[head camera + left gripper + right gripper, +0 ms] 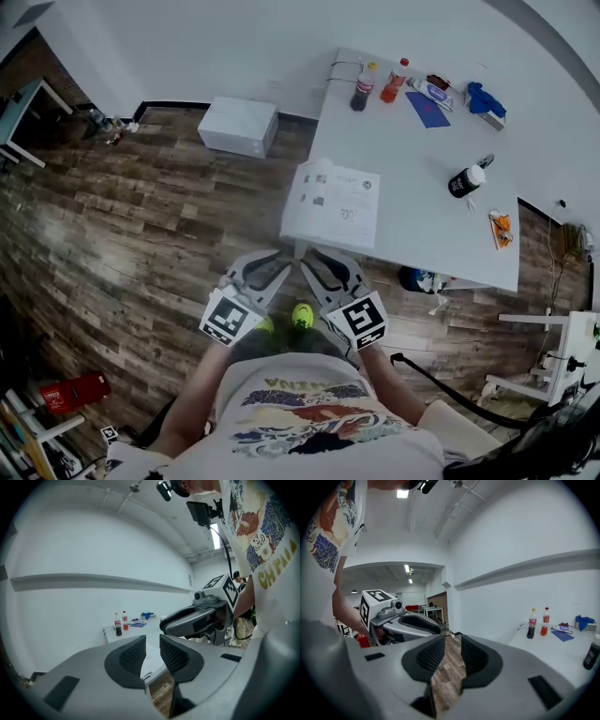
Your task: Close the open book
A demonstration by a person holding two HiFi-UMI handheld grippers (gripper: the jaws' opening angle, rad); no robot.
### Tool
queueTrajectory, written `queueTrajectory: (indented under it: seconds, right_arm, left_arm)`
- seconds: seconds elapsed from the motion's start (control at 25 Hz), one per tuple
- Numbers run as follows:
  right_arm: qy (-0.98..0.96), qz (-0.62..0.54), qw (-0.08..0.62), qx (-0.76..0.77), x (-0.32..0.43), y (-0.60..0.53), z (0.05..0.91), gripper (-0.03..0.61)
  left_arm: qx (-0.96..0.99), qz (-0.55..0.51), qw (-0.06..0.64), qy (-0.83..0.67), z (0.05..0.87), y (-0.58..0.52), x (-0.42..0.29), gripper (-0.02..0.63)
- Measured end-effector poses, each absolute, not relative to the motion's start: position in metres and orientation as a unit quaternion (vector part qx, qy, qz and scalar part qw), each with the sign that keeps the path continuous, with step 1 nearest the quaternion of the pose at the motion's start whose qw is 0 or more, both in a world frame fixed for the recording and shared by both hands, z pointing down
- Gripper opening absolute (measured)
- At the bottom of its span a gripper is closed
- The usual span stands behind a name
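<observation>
Honestly, the white printed-page book [333, 202] lies open on the white surface's [422, 159] near corner. The grey left hand-held gripper [265, 267] and right hand-held gripper [323, 269] hover short of it, jaws narrowly apart and empty. The closing looks left to do.

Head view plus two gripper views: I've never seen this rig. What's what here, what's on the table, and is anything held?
There is no robot arm: a person holds a two-jaw gripper in each hand. The head view looks down from a camera on their head. In it the left gripper and right gripper sit side by side, just short of the table's near edge. Each gripper view comes from a camera riding on that gripper, looking along its jaws. On the white table lie the open book near the edge, two drink bottles at the far end, and a black jar. Both grippers' jaws stand slightly apart with nothing between them.
</observation>
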State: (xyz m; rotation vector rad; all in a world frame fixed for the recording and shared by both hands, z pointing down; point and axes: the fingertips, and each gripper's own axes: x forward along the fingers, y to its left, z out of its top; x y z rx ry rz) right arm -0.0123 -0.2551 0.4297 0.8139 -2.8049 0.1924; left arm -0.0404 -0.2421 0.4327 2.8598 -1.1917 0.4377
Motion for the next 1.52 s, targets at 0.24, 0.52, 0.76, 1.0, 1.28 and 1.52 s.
queueTrajectory:
  seconds: [0.24,0.52,0.76,1.0,1.28,1.52]
  right_arm:
    - [-0.952,0.076,0.119,0.272,-0.016,-0.281,0.456,0.087]
    - [-0.945,0.091,0.132,0.285,-0.03,-0.293,0.488,0.087]
    - [-0.936,0.107,0.146,0.301,-0.041,-0.298,0.524,0.087]
    - [-0.93,0.112,0.16,0.311,-0.043,-0.305,0.552,0.087]
    - [-0.925,0.113,0.176,0.318,-0.045,-0.325,0.594,0.087]
    - [-0.923,0.117,0.189,0.314,-0.048,-0.335,0.627,0.087]
  left_arm:
    - [0.909,0.155,0.001,-0.388,0.456,-0.266,-0.048,0.072]
    - [0.914,0.176,-0.001,-0.366,0.495,-0.283,-0.057,0.094]
    - [0.91,0.195,-0.006,-0.365,0.538,-0.293,-0.08,0.1]
    - [0.91,0.205,-0.003,-0.361,0.58,-0.304,-0.094,0.101]
    - [0.906,0.218,-0.004,-0.362,0.642,-0.324,-0.102,0.104]
    - [0.903,0.221,-0.001,-0.368,0.693,-0.343,-0.104,0.104]
